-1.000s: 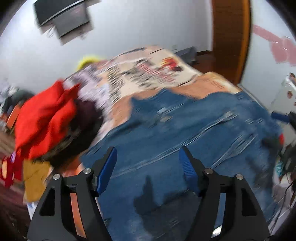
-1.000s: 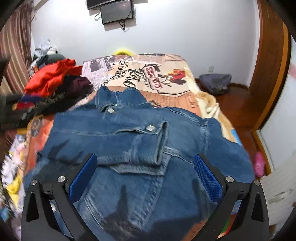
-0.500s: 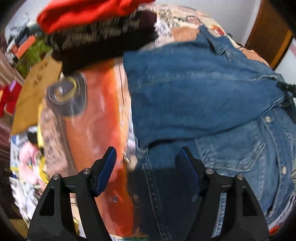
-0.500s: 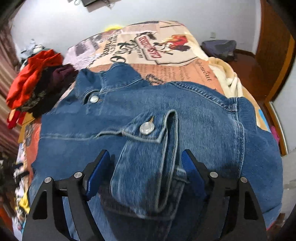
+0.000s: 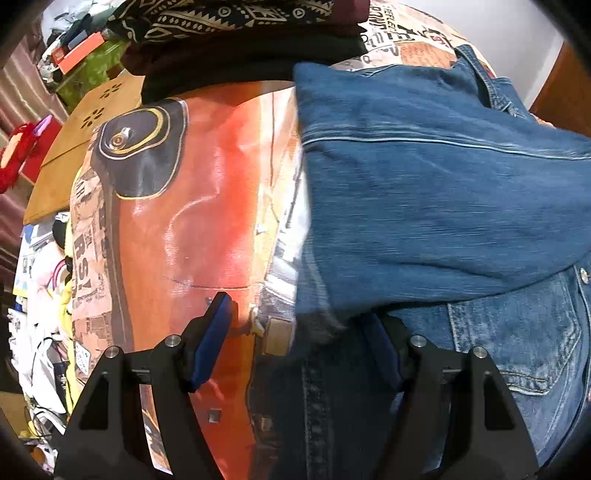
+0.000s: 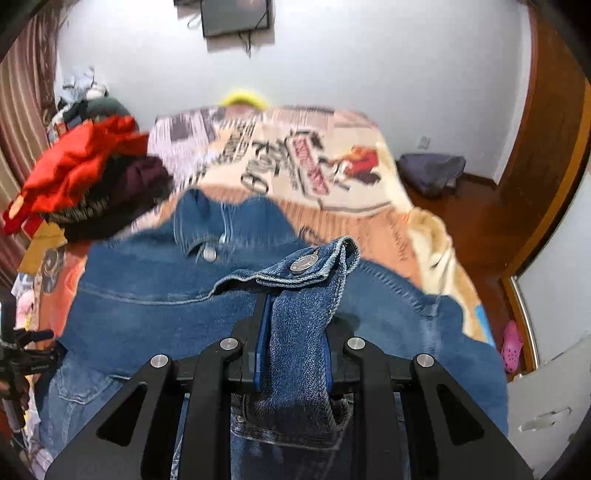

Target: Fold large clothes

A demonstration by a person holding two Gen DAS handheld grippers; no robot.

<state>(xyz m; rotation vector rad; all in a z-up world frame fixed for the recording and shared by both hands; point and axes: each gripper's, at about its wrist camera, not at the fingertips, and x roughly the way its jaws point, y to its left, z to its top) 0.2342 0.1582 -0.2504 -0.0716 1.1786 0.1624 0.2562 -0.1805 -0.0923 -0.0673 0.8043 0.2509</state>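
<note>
Both tongs work on one denim jacket (image 6: 155, 295) spread over a bed. Clenched tight, the right gripper (image 6: 295, 354) pinches a sleeve cuff (image 6: 314, 269) between its blue pads; the cuff stands up out of the fingers, its metal snap button (image 6: 302, 263) facing the camera, and the pinched cloth bunches down behind the fingertips. Beyond the cuff the rest of the jacket lies flat, its collar (image 6: 207, 225) pointing away toward the far wall.

Spread wide, the left gripper (image 5: 299, 343) has its fingers released. Its left pad (image 5: 210, 343) sits over bare bedspread, just beside the jacket's edge; its right finger is partly tucked under a fold of denim (image 5: 443, 206) that lies across the jacket body, so the hem edge falls between the two fingers. Whether either pad touches the cloth cannot be told. A chest pocket (image 5: 524, 343) with pale stitching shows to the right of that gripper.

Under the jacket is a printed bedspread (image 5: 207, 206), orange-red with newspaper-style lettering on the left wrist view and cream with bold logos (image 6: 306, 166) farther up the bed. A heap of other clothes, red on top of dark pieces (image 6: 88, 177), rests near the jacket's collar side. A dark screen (image 6: 236, 16) hangs on the white wall, a wooden door (image 6: 546, 155) stands to the right, and a dark bag (image 6: 432, 173) lies on the floor beside the bed.
</note>
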